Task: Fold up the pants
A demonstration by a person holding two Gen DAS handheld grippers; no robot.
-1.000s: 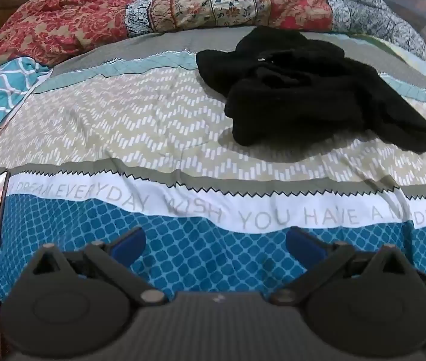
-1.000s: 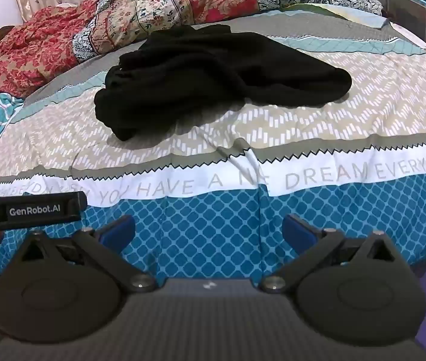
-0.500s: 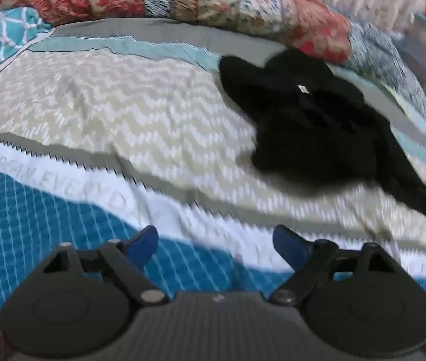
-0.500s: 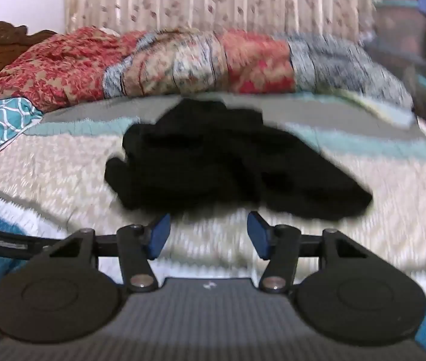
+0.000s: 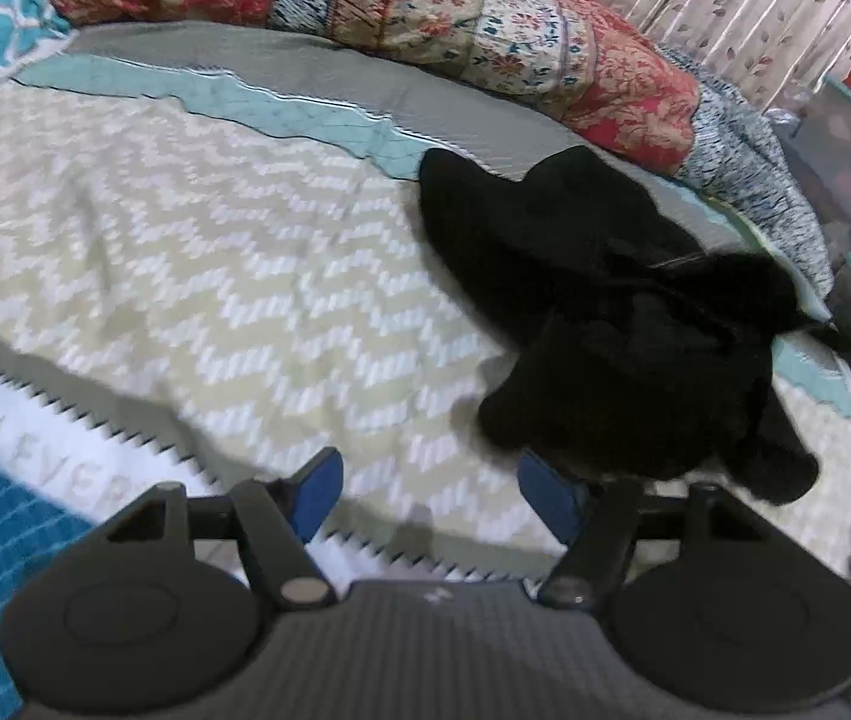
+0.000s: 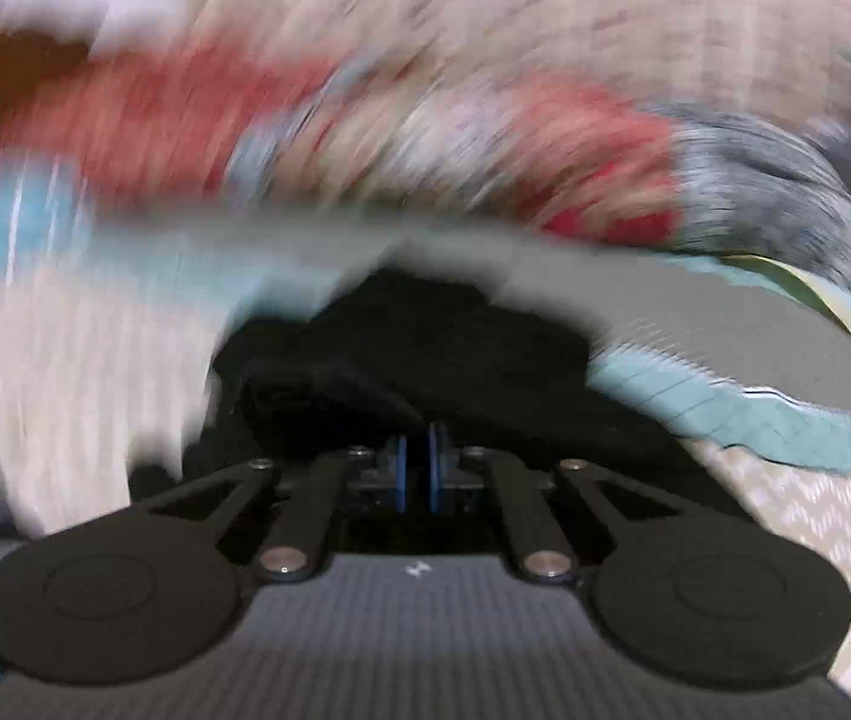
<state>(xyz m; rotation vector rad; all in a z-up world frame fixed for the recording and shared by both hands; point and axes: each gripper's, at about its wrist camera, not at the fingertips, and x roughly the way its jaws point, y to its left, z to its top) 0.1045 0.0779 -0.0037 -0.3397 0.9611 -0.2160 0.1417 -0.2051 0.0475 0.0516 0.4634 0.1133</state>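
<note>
Pants [image 5: 617,324], black, crumpled in heap on bed [image 5: 185,252], over chevron band toward far right side, near rolled floral quilt [image 5: 485,30]. My left gripper [image 5: 428,495]: jaws apart and just been closing, only bedsheet between them, right blue pad at near edge of heap. My right gripper [image 6: 416,471]: jaws just closed, pads nearly together at edge of black cloth; blur, cannot confirm fabric pinched.
</note>
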